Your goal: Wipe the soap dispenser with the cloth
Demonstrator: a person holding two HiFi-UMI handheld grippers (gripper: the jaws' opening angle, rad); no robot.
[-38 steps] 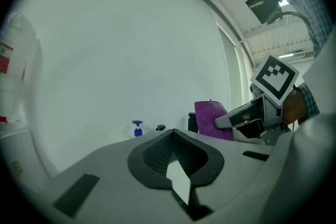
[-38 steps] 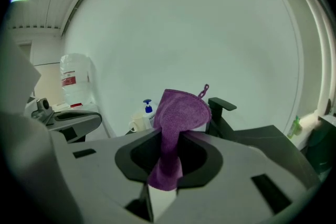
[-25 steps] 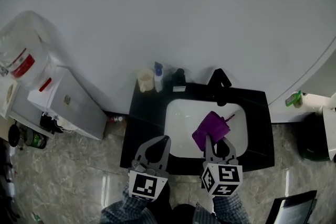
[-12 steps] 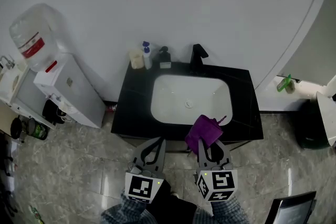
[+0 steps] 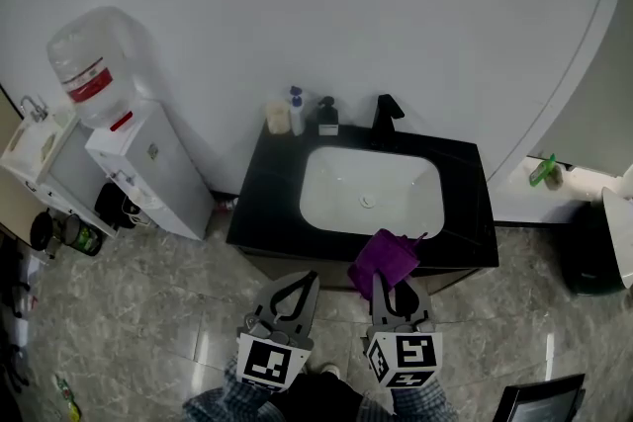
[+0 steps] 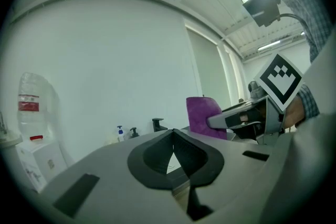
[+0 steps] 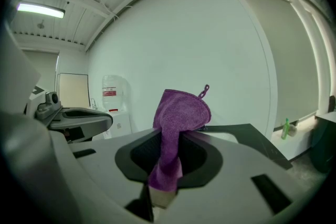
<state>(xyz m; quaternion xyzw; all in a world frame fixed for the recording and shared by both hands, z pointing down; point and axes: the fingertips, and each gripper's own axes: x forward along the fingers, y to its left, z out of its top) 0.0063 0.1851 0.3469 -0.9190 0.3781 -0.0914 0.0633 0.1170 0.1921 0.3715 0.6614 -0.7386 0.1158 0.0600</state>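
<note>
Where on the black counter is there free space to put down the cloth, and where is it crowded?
The counter is bare left of the basin, and also right of it. The back left corner is crowded: cup, blue-capped bottle, soap dispenser, then the faucet.

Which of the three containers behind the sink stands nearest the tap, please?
The dark soap dispenser; the blue-topped white bottle and beige cup stand further left.

A plain white wall (image 5: pixel 396 5) backs a black vanity (image 5: pixel 262 203) and water cooler (image 5: pixel 148 173) on grey marble floor (image 5: pixel 129 311).
</note>
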